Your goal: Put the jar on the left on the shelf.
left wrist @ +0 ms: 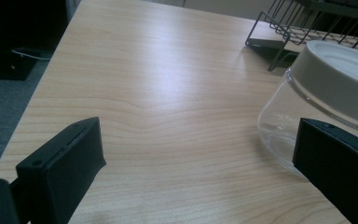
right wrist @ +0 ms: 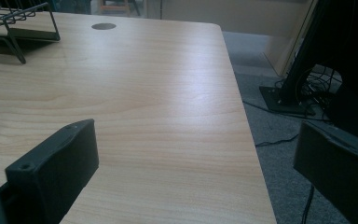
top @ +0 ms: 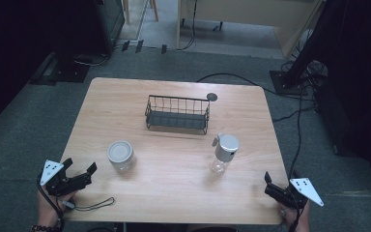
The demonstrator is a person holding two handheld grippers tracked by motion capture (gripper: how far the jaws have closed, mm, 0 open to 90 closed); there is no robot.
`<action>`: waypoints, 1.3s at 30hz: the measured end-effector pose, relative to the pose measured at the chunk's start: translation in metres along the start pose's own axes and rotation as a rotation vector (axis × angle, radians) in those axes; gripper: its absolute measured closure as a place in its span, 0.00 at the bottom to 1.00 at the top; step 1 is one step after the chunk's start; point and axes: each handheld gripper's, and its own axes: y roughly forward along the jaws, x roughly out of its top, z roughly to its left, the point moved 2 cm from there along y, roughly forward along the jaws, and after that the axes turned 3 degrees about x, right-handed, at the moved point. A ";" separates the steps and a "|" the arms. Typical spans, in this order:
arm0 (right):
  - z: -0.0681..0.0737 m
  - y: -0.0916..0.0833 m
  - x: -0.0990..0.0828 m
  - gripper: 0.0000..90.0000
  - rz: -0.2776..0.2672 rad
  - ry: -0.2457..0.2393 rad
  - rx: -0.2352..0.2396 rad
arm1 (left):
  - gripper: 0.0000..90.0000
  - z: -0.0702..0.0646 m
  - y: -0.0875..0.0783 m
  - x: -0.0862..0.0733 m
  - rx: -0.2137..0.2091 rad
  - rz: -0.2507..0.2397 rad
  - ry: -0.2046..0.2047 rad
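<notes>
Fingers of both grippers stand apart with nothing between them. High view: the left gripper [top: 79, 173] sits at lower left, near the lidded glass jar [top: 121, 155]; the right gripper [top: 269, 182] sits at lower right, below the clear bottle [top: 223, 153]; a wire basket [top: 177, 113] stands at the tabletop [top: 174, 193] centre. Left gripper view: the jar [left wrist: 321, 98] fills the right side, just beside the right finger [left wrist: 340, 172]. Right gripper view: bare tabletop [right wrist: 144, 107] lies ahead, the basket [right wrist: 14, 18] at upper left.

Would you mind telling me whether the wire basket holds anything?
Empty: the wire basket shows only its bare dark floor; jar and bottle stand outside it.
</notes>
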 end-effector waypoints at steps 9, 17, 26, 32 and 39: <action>-0.001 -0.001 0.000 0.00 -0.002 0.010 0.001 | 0.02 -0.008 -0.001 0.002 -0.019 -0.032 -0.005; 0.000 -0.001 0.000 0.00 -0.004 0.008 -0.003 | 0.02 -0.012 -0.003 0.003 -0.039 -0.040 0.000; 0.001 -0.001 0.000 0.00 -0.005 -0.001 -0.005 | 0.02 -0.030 0.001 0.003 -0.071 -0.048 0.053; 0.001 -0.001 -0.001 0.00 -0.007 -0.006 -0.008 | 0.02 -0.039 0.003 0.003 -0.080 -0.039 0.083; 0.003 -0.001 -0.001 0.00 -0.005 -0.020 -0.012 | 0.02 -0.050 0.007 0.002 -0.102 -0.018 0.091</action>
